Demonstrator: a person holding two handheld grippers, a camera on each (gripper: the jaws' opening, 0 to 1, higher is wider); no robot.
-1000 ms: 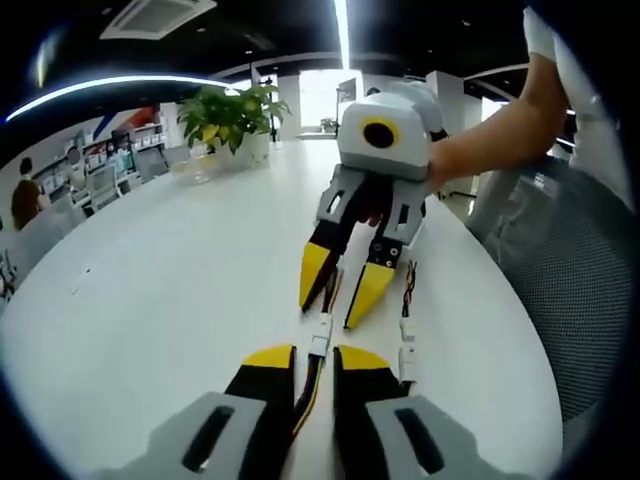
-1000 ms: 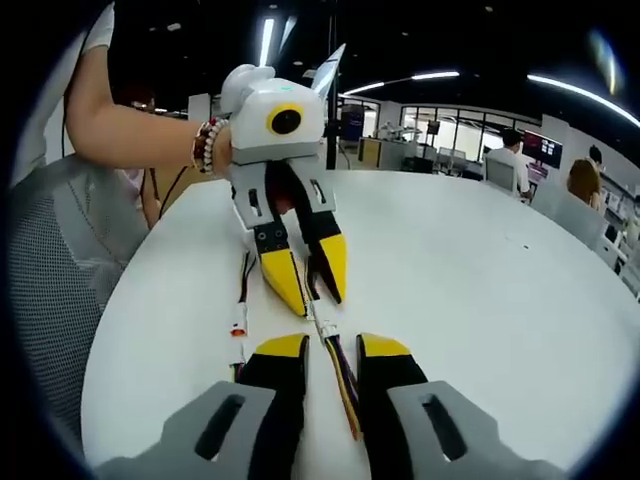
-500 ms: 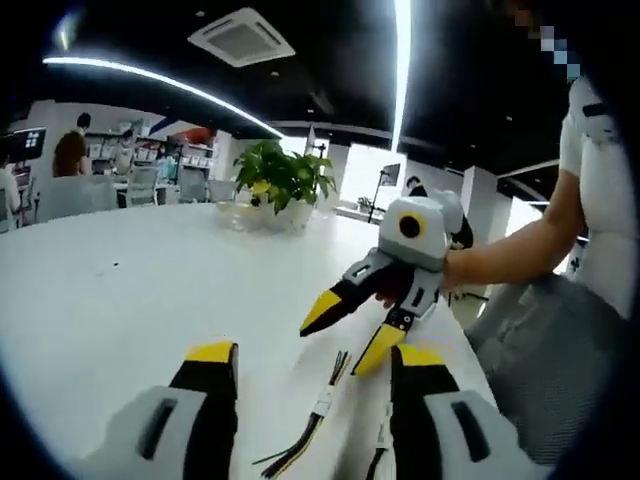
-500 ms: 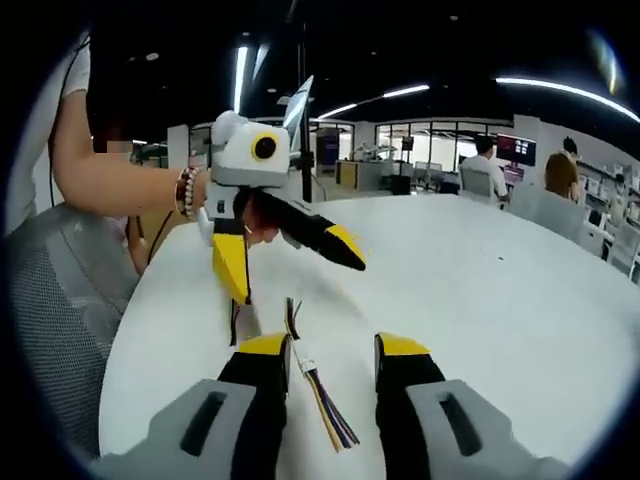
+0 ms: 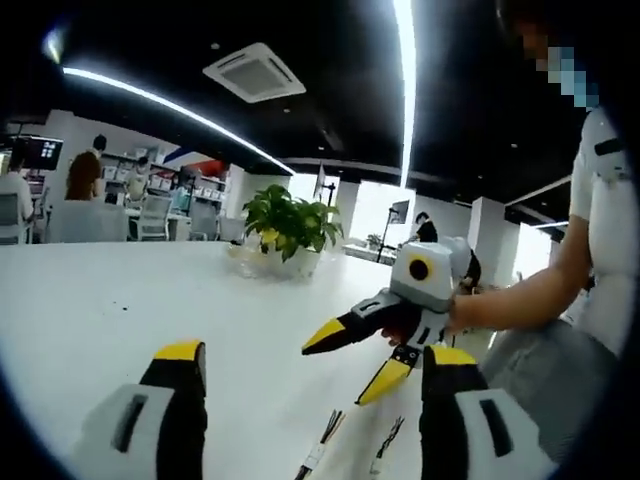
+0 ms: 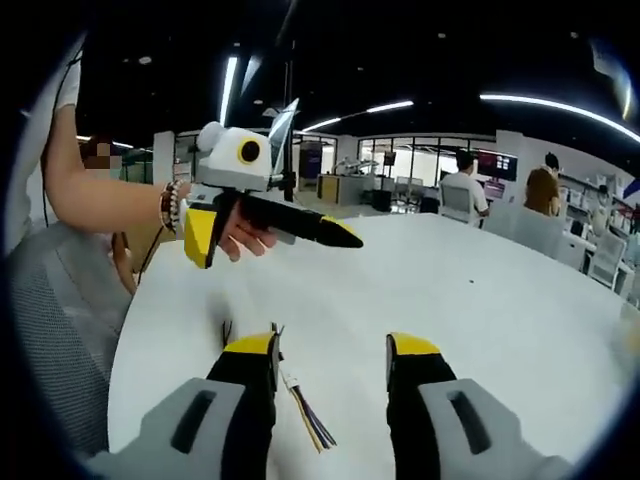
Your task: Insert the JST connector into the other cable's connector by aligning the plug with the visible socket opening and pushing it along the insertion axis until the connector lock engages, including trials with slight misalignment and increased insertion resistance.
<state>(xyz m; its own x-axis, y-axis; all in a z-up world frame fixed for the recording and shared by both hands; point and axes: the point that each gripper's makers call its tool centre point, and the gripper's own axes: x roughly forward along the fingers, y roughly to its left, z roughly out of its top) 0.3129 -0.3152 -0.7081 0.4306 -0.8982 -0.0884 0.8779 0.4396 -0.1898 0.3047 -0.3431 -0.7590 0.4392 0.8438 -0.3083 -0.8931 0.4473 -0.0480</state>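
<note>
Two short cables lie loose on the white table (image 5: 120,310). In the left gripper view, one cable (image 5: 318,448) has a white connector and the second cable (image 5: 384,446) lies just right of it. In the right gripper view, the multicoloured-wire cable (image 6: 303,405) with its white plug lies beside my right jaw, and the other cable (image 6: 228,334) shows as dark wire ends. My left gripper (image 5: 315,355) is open wide above the table, holding nothing. My right gripper (image 6: 331,346) is open too, empty. Each faces the other: right gripper (image 5: 356,358), left gripper (image 6: 272,238).
A potted plant (image 5: 286,224) stands on the far side of the table. A person's forearm (image 6: 110,200) holds the left gripper, beside a grey mesh chair (image 6: 50,330) at the table's edge. People sit at desks (image 6: 545,195) in the background.
Both grippers have risen off the table and opened wide. The cables they were closed around now lie free on the table below.
</note>
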